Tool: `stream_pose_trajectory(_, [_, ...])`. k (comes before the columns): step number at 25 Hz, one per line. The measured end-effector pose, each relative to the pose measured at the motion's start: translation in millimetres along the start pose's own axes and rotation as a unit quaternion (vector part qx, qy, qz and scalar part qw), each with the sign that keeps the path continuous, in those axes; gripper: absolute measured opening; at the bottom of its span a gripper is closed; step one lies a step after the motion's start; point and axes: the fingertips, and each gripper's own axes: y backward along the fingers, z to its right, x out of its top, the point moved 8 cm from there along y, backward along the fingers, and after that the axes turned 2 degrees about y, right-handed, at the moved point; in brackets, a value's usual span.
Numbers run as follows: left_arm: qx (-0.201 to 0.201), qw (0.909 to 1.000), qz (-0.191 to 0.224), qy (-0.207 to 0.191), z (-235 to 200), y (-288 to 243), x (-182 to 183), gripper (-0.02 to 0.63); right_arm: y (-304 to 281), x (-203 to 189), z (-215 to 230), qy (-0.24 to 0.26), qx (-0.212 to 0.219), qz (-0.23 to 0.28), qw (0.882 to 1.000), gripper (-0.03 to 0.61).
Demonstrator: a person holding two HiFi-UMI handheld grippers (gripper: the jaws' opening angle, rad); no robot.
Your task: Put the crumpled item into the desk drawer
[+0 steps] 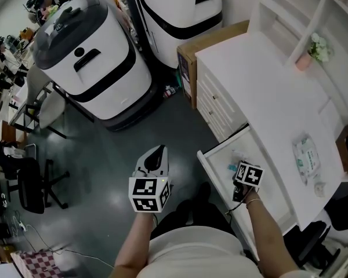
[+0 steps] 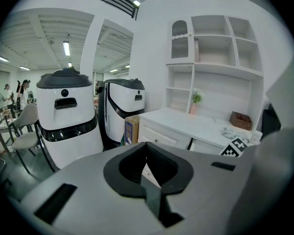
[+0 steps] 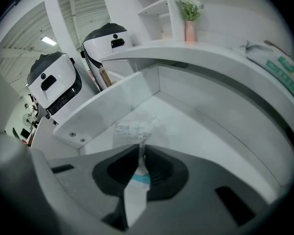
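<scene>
Right gripper view: my right gripper [image 3: 138, 153] is pinching the crumpled wrapper [image 3: 134, 129] inside the open drawer [image 3: 201, 131], near its front edge. It looks feather-light and flimsy, so an edge pinch works. The left gripper [image 2: 148, 171] is closed on nothing.

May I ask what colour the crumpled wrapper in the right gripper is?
Whitish-clear wrapper with a teal band; best in right gripper view.

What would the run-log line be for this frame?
step: placing | right gripper: shut on crumpled wrapper, in open drawer | left gripper: shut, empty | wrapper: not yet released
</scene>
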Motion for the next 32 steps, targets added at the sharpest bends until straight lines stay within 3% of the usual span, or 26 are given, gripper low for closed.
stream_pose_trajectory(17, [-0.012, 0.9999, 0.003, -0.002, 2, -2, 3, -0.006, 10, 4, -2, 0.032, -0.013, 0.022, 0.999, 0.055])
stream_pose_trajectory(25, [-0.029, 0.9996, 0.006, -0.002, 8, -5, 3, -0.007, 33, 11, -7, 0.046, -0.01, 0.077, 0.996, 0.061])
stream_pose_trajectory(32, [-0.042, 0.999, 0.014, -0.005, 12, -6, 5, -0.006, 81, 34, -29, 0.047, 0.019, 0.17, 0.984, 0.061])
